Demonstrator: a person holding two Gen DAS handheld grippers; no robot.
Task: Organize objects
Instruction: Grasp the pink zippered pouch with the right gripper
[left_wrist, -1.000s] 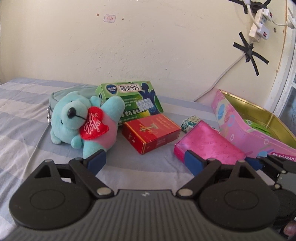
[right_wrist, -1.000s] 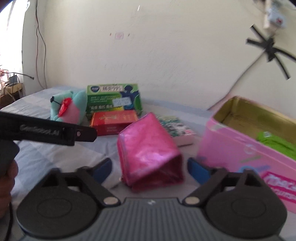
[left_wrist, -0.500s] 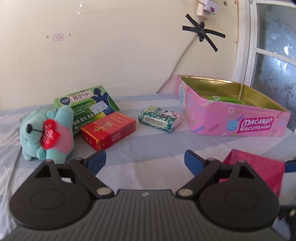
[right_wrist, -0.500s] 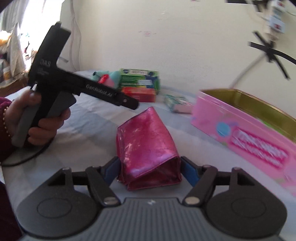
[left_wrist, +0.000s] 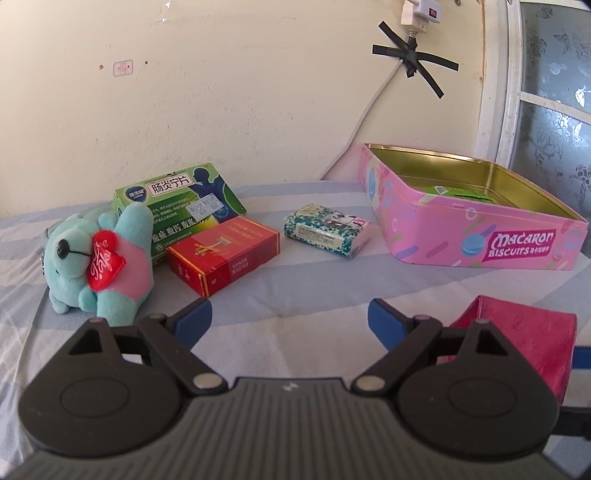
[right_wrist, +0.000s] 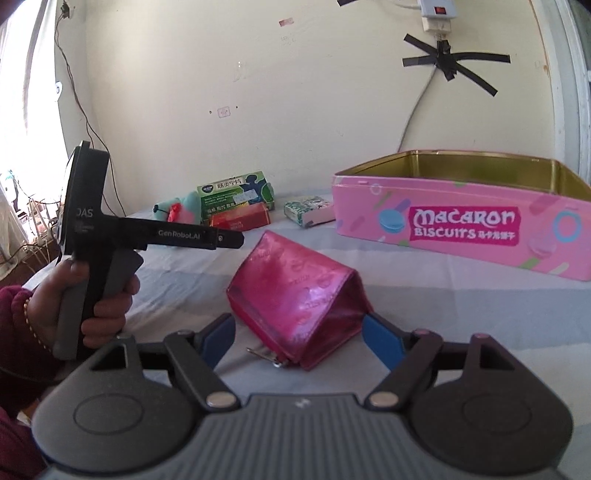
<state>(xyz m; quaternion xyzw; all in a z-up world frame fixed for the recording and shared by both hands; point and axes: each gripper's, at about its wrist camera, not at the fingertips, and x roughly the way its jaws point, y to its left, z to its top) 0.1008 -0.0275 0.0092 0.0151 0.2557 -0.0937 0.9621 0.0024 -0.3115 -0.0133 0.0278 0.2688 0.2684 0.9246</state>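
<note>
A shiny pink pouch (right_wrist: 299, 306) sits between the fingers of my right gripper (right_wrist: 298, 338), whose jaws are closed on its sides; it also shows at the lower right of the left wrist view (left_wrist: 532, 336). My left gripper (left_wrist: 290, 323) is open and empty above the striped bedsheet; it also shows at the left of the right wrist view (right_wrist: 231, 240). Beyond lie a teal teddy bear (left_wrist: 99, 266), a green medicine box (left_wrist: 181, 205), a red box (left_wrist: 225, 254), a patterned packet (left_wrist: 327, 229) and an open pink Macaron Biscuits tin (left_wrist: 476, 236).
The tin (right_wrist: 461, 225) holds a green item (left_wrist: 458, 192). A cream wall with a taped cable (left_wrist: 413, 59) stands behind the objects. A window frame (left_wrist: 498, 92) is at the right. Bare striped sheet (left_wrist: 295, 291) lies in front of the boxes.
My right gripper has closed on the pink pouch and drawn it back away from the tin. My left gripper has swung right and pulled back from the bear and boxes, still open.
</note>
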